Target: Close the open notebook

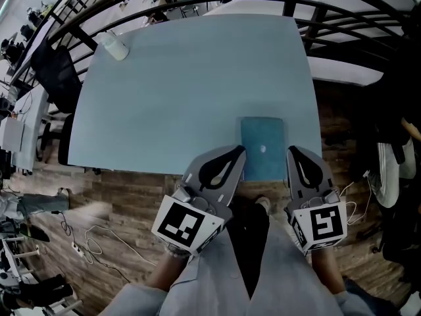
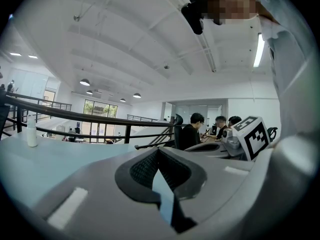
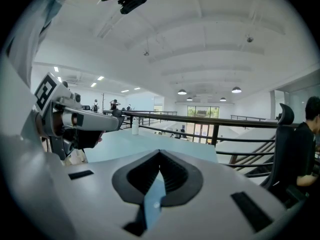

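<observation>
Pale blue table (image 1: pixel 184 91) fills most of your head view, with a black railing (image 1: pixel 197 2) curving round its far side and a wood floor (image 1: pixel 131 196) below its near edge. A white bottle (image 1: pixel 113 45) stands at the far left corner, well apart from everything else. The notebook (image 1: pixel 262 148) lies flat at the table's near edge, right in front of you; it shows one teal cover face up with a small pale dot on it, and looks closed. Your left gripper (image 1: pixel 238 151) sits just beside the notebook's left edge and your right gripper (image 1: pixel 293 151) just beside its right edge, so the notebook is between them. In the left gripper view your left gripper's jaw tips meet, with only a sliver of blue showing through the gap lower down and nothing held. The right gripper view shows the same: tips together, empty. Seated people (image 2: pixel 192 129) show beyond the table.
</observation>
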Available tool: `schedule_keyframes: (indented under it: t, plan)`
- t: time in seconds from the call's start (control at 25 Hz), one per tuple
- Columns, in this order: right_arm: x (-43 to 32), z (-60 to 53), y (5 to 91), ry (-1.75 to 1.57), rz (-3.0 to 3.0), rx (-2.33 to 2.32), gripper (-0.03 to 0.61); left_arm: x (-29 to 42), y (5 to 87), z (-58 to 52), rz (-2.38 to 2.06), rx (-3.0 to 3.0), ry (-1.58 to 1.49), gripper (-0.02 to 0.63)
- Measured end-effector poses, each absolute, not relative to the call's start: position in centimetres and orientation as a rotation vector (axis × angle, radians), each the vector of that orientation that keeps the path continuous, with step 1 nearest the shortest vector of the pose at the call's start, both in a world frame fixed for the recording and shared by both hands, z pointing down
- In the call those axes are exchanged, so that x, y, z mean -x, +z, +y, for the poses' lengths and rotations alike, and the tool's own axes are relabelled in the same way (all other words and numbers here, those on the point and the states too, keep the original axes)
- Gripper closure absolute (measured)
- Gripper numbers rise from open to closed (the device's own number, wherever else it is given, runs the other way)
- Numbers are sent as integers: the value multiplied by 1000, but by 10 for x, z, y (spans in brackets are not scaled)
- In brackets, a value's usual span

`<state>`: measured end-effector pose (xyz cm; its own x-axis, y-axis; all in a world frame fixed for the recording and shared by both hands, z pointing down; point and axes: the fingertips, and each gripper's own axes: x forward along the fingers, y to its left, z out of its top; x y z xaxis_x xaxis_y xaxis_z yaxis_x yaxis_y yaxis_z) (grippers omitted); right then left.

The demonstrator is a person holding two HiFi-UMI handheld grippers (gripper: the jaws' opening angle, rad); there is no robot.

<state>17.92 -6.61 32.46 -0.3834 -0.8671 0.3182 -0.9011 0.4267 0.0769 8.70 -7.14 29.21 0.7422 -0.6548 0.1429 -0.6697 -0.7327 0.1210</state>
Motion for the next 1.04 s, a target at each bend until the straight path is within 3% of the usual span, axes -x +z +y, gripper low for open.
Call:
schedule_keyframes:
  t: [1.04]
  plan:
    - [-181,-64,327,157,-2391,-1533,577,-89,292,-69,-1064,-2772,141,611]
